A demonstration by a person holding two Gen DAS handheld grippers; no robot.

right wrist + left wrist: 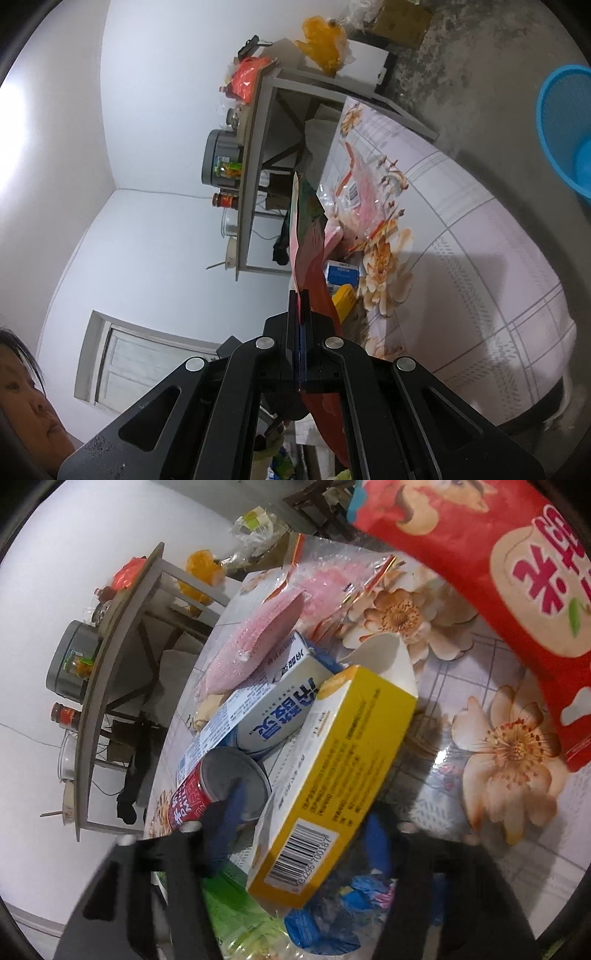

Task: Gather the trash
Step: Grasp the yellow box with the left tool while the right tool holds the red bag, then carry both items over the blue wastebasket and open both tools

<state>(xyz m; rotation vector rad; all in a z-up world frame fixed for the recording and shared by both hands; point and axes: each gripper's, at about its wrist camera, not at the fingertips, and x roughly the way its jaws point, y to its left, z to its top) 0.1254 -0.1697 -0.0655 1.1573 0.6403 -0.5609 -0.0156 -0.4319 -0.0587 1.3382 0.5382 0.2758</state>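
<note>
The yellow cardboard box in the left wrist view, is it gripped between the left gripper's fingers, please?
No, the yellow cardboard box lies on the pile between the open left gripper's blue-padded fingers, which stand apart on either side without clamping it.

Grey side table [255,147] by white wall w/ rice cooker [218,158], red-lidded jar [223,200] at its edge, orange bag [246,79] near far corner. Window [147,362] in wall. Woman's face [22,398] at bottom left.

Right gripper [300,310] with fingers pressed together, left gripper [299,830] with fingers spread wide apart
</note>
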